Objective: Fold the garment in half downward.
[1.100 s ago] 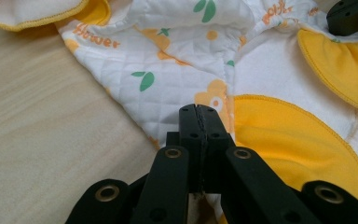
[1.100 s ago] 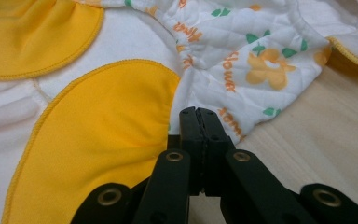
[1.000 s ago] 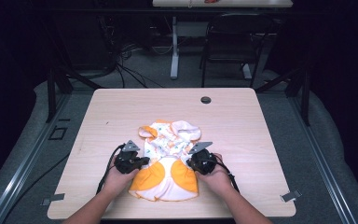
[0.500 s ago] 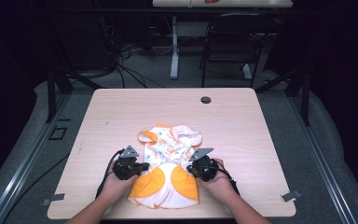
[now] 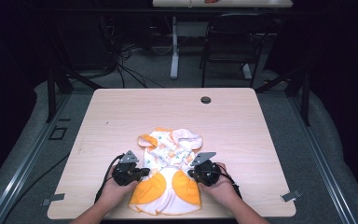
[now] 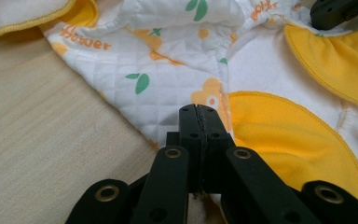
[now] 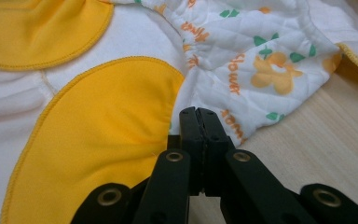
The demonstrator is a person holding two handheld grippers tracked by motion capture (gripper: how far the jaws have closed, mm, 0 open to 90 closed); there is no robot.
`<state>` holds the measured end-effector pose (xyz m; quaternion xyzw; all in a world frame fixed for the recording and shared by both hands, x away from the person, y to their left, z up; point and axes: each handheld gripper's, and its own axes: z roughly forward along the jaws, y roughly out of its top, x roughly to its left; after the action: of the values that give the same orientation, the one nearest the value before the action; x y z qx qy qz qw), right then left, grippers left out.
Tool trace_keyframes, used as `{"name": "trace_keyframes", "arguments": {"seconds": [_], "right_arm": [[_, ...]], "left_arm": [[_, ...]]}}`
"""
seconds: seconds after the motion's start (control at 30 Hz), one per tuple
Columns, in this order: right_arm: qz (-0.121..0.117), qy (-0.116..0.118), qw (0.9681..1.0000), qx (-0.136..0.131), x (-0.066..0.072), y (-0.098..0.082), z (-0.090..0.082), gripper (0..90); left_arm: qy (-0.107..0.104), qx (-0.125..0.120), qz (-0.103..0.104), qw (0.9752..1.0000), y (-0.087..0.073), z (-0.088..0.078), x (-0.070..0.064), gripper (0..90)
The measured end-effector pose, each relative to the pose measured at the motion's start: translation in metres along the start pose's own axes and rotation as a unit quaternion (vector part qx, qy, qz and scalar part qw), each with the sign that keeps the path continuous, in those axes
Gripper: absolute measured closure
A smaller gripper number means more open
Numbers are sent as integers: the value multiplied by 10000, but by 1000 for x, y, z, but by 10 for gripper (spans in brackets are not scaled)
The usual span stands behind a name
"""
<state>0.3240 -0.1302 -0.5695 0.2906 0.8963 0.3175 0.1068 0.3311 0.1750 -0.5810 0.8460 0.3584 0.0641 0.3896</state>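
High view: the left gripper (image 5: 137, 171) and right gripper (image 5: 193, 173) each have jaws pressed together on the side edges of a quilted baby garment (image 5: 168, 179), which lies between them, its long axis running away from the person. Beyond stretches bare wooden table (image 5: 242, 116), then dark room with a chair (image 5: 233, 42).

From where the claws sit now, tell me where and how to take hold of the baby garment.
Grip the baby garment at its two side edges beside the yellow patches, one claw from each side, low along the table. The quilted cloth lies flat there with free edges; the left claw and right claw appear pinched there already.
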Motion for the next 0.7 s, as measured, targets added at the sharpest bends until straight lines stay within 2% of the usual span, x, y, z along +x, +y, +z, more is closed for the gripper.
{"name": "trace_keyframes", "arguments": {"seconds": [0.37, 0.43, 0.7], "right_arm": [[129, 75, 9999, -47, -3, 3, -1, 890], [55, 65, 9999, -57, -6, 11, -4, 882], [100, 20, 9999, -107, -18, 29, -8, 853]], "left_arm": [[-18, -24, -70, 10000, 7, -2, 5, 894], [24, -44, -32, 10000, 14, -3, 7, 880], [107, -155, -56, 9998, 32, -8, 19, 825]]}}
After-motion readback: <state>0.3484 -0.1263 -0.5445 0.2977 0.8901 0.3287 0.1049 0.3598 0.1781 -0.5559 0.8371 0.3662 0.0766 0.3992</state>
